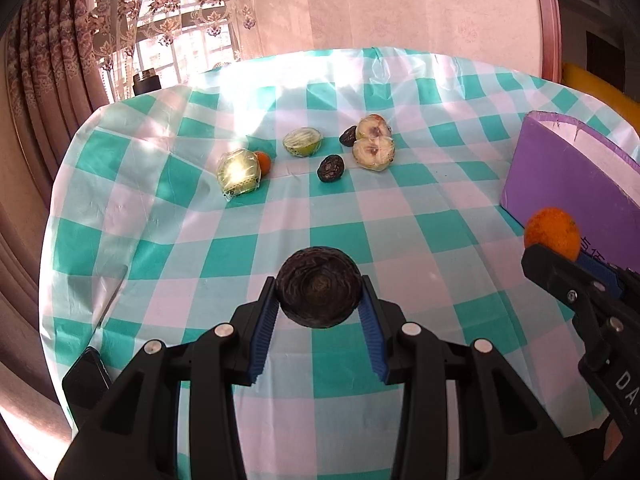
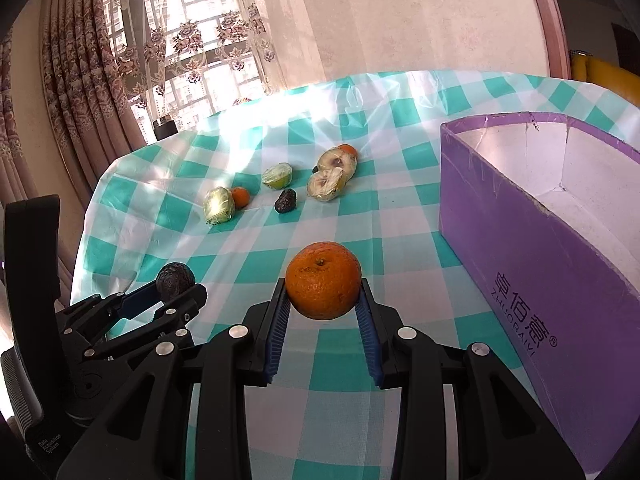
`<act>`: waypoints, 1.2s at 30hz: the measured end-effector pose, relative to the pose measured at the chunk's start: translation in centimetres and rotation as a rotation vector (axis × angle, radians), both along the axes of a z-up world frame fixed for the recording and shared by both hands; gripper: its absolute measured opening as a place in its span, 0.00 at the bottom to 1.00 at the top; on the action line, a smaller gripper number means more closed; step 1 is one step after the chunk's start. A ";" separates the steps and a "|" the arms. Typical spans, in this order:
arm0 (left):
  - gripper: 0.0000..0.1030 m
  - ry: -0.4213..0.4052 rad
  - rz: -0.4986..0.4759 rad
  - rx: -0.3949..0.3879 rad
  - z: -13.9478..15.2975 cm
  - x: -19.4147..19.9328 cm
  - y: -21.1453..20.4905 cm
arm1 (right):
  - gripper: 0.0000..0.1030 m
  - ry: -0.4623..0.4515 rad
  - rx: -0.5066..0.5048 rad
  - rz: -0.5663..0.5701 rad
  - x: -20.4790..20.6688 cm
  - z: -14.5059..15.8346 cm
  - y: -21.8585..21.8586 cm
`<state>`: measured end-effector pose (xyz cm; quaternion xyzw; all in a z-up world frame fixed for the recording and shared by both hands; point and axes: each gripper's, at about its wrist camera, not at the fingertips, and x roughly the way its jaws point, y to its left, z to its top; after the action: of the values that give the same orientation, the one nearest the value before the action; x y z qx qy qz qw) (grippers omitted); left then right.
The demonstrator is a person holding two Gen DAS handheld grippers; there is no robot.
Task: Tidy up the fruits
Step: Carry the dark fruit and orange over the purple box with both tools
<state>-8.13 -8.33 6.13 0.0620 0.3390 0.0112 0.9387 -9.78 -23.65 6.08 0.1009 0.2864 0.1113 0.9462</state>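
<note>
Checked teal-and-white tablecloth [image 2: 328, 364] over a table by a curtained window.

Left gripper [image 1: 319, 300]: clamped on a dark wrinkled fruit [image 1: 319, 286], held above the cloth.

Right gripper [image 2: 323, 300]: clamped on an orange [image 2: 323, 285], just left of the purple box [image 2: 520, 248].

Box: interior looks empty as far as visible.

Remaining on cloth: two wrapped green halves, two wrapped pale halves, small orange fruit, two dark wrinkled pieces. Judged early; most sorting left.

Right hand-held gripper [image 2: 323, 300] clamping an orange [image 2: 323, 285], purple box [image 2: 532, 248] beside it
</note>
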 end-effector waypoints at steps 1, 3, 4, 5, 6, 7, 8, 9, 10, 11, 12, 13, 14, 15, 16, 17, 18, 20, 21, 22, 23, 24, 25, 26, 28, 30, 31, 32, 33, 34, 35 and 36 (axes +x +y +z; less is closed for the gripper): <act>0.39 -0.013 -0.009 0.002 0.5 -0.2 -0.4 | 0.33 -0.020 0.004 -0.014 -0.4 0.5 -0.6; 0.39 -0.035 -0.028 0.002 1.5 -0.6 -1.4 | 0.33 -0.058 0.018 -0.044 -1.2 1.5 -1.9; 0.39 -0.043 -0.038 0.002 2.0 -0.7 -1.9 | 0.33 -0.075 0.024 -0.063 -1.6 2.0 -2.6; 0.39 -0.053 -0.049 0.003 2.4 -0.8 -2.4 | 0.33 -0.091 0.031 -0.081 -2.0 2.4 -3.3; 0.39 -0.063 -0.058 0.005 2.9 -1.0 -2.9 | 0.33 -0.108 0.039 -0.096 -2.3 2.8 -3.9; 0.39 -0.072 -0.068 0.007 3.3 -1.2 -3.4 | 0.33 -0.123 0.044 -0.113 -2.7 3.2 -4.5; 0.39 -0.081 -0.078 0.008 3.7 -1.3 -4.0 | 0.33 -0.136 0.044 -0.129 -3.0 3.5 -5.1; 0.39 -0.090 -0.088 0.009 4.1 -1.5 -4.6 | 0.33 -0.147 0.042 -0.145 -3.3 3.8 -5.5; 0.39 -0.098 -0.099 0.009 4.4 -1.6 -5.1 | 0.33 -0.159 0.038 -0.159 -3.6 4.1 -6.0; 0.39 -0.105 -0.111 0.009 4.7 -1.6 -5.7 | 0.33 -0.169 0.032 -0.172 -3.8 4.4 -6.4; 0.39 -0.114 -0.123 0.011 5.1 -1.7 -6.3 | 0.33 -0.177 0.023 -0.186 -4.1 4.5 -6.8; 0.39 -0.122 -0.134 0.013 5.4 -1.8 -7.0 | 0.33 -0.185 0.018 -0.201 -4.3 4.7 -7.3; 0.39 -0.132 -0.147 0.015 5.6 -1.9 -7.6 | 0.33 -0.191 0.016 -0.215 -4.6 4.7 -7.8; 0.39 -0.140 -0.162 0.020 5.9 -2.0 -8.3 | 0.33 -0.194 0.011 -0.227 -4.7 4.8 -8.2; 0.39 -0.148 -0.178 0.025 6.2 -2.0 -9.1 | 0.33 -0.193 0.002 -0.239 -4.9 4.9 -8.6; 0.39 -0.155 -0.195 0.031 6.5 -2.0 -9.9 | 0.33 -0.191 -0.009 -0.253 -5.1 4.9 -9.0; 0.39 -0.163 -0.213 0.034 6.8 -2.0 -10.8 | 0.33 -0.189 -0.017 -0.266 -5.2 5.0 -9.5; 0.39 -0.181 -0.253 0.035 7.5 -2.0 -12.5 | 0.34 -0.176 -0.043 -0.289 -5.5 5.3 -10.3; 0.39 -0.188 -0.277 0.035 7.8 -2.0 -13.5 | 0.34 -0.162 -0.070 -0.303 -5.5 5.4 -10.7; 0.39 -0.191 -0.301 0.035 8.1 -1.9 -14.4 | 0.34 -0.151 -0.093 -0.319 -5.6 5.5 -11.2; 0.39 -0.189 -0.325 0.034 8.3 -1.8 -15.4 | 0.34 -0.136 -0.111 -0.333 -5.6 5.5 -11.7; 0.39 -0.185 -0.348 0.035 8.5 -1.7 -16.4 | 0.34 -0.112 -0.126 -0.345 -5.6 5.5 -12.3; 0.39 -0.177 -0.371 0.034 8.7 -1.5 -17.4 | 0.34 -0.090 -0.134 -0.354 -5.5 5.4 -13.0; 0.39 -0.163 -0.395 0.028 8.7 -1.3 -18.3 | 0.34 -0.072 -0.140 -0.364 -5.5 5.3 -13.7; 0.39 -0.130 -0.430 0.024 8.7 -0.7 -20.1 | 0.34 -0.017 -0.169 -0.386 -5.4 4.8 -15.1; 0.39 -0.094 -0.475 0.027 8.4 0.0 -21.9 | 0.34 0.031 -0.184 -0.407 -5.0 4.2 -16.4; 0.39 -0.073 -0.495 0.035 8.1 0.3 -22.8 | 0.34 0.053 -0.189 -0.415 -4.9 4.0 -16.9; 0.39 -0.044 -0.516 0.042 7.8 0.7 -23.8 | 0.34 0.076 -0.200 -0.421 -4.6 3.9 -17.3; 0.39 -0.006 -0.537 0.046 7.4 1.2 -24.6 | 0.34 0.097 -0.214 -0.424 -4.2 3.8 -17.7; 0.39 0.033 -0.555 0.052 7.0 1.7 -25.4 | 0.34 0.114 -0.230 -0.426 -3.9 3.8 -18.0; 0.39 0.070 -0.567 0.060 6.5 2.2 -26.1 | 0.34 0.136 -0.251 -0.420 -3.6 3.6 -18.2; 0.39 0.101 -0.571 0.069 6.0 2.7 -26.8 | 0.34 0.157 -0.273 -0.414 -3.2 3.5 -18.4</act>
<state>-5.48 -35.09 12.15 0.1873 0.3537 -0.2453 0.8830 -12.97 -42.04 9.57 0.0372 0.3444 -0.1326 0.9287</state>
